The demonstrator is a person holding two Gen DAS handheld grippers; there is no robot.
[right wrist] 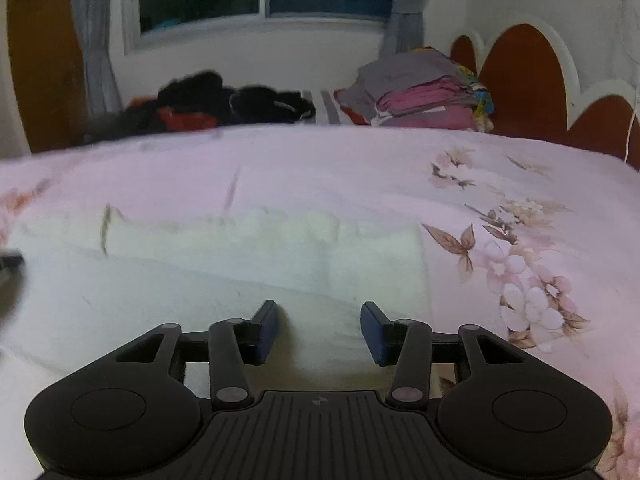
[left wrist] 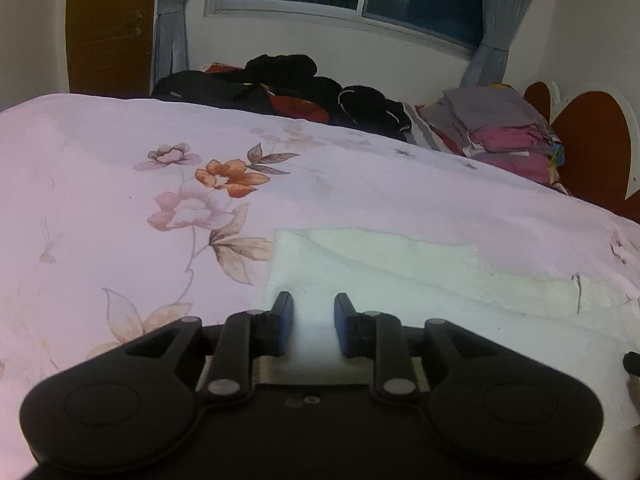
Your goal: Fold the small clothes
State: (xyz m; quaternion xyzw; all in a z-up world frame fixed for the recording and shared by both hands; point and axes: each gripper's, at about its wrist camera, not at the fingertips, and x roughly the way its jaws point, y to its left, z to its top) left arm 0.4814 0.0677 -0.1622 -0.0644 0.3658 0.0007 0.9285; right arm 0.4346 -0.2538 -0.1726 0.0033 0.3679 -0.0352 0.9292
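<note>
Left tool (left wrist: 313, 312) and right tool (right wrist: 319, 320), jaws parted, pinching nothing; white cloth (left wrist: 400, 276) beneath and ahead.

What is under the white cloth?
The white cloth lies flat on the flowery bed sheet. The sheet shows all around it; anything else beneath is covered.

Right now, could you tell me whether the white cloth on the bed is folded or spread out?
Folded: the white cloth lies doubled on the bedsheet, a layer's edge crossing its top.
</note>
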